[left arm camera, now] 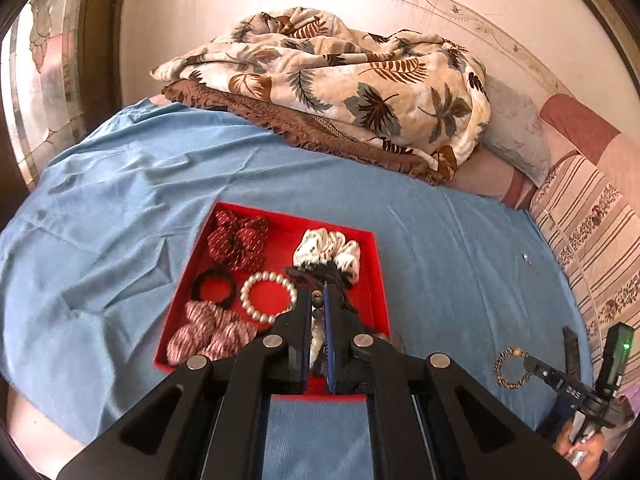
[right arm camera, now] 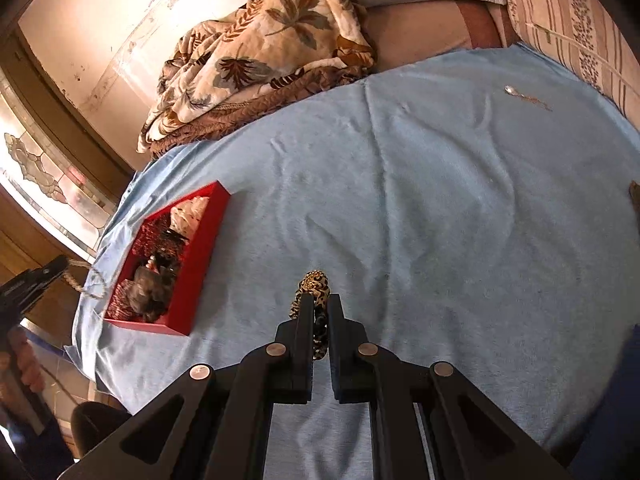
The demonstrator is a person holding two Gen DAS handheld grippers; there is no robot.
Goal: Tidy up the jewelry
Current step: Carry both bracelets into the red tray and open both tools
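Left wrist view: no readable writing or labels anywhere. Red tray (left arm camera: 378,264) on the blue bed sheet (left arm camera: 120,200) holds a dark red patterned scrunchie (left arm camera: 238,242), a white spotted scrunchie (left arm camera: 328,250), a black hair tie (left arm camera: 214,290), a pearl bracelet (left arm camera: 269,297), a pink striped scrunchie (left arm camera: 210,334) and a black frilly piece (left arm camera: 320,276). Left gripper (left arm camera: 318,300) is clamped shut on a bead string (left arm camera: 317,338), hanging over the near side of the tray. Right gripper (right arm camera: 320,300) is closed on a leopard-print hair tie (right arm camera: 316,284), over the sheet, well right of the tray. A small shiny jewelry piece (right arm camera: 524,98) lies far right on the sheet. Leaf-print blanket (left arm camera: 340,80) piled at the far end.
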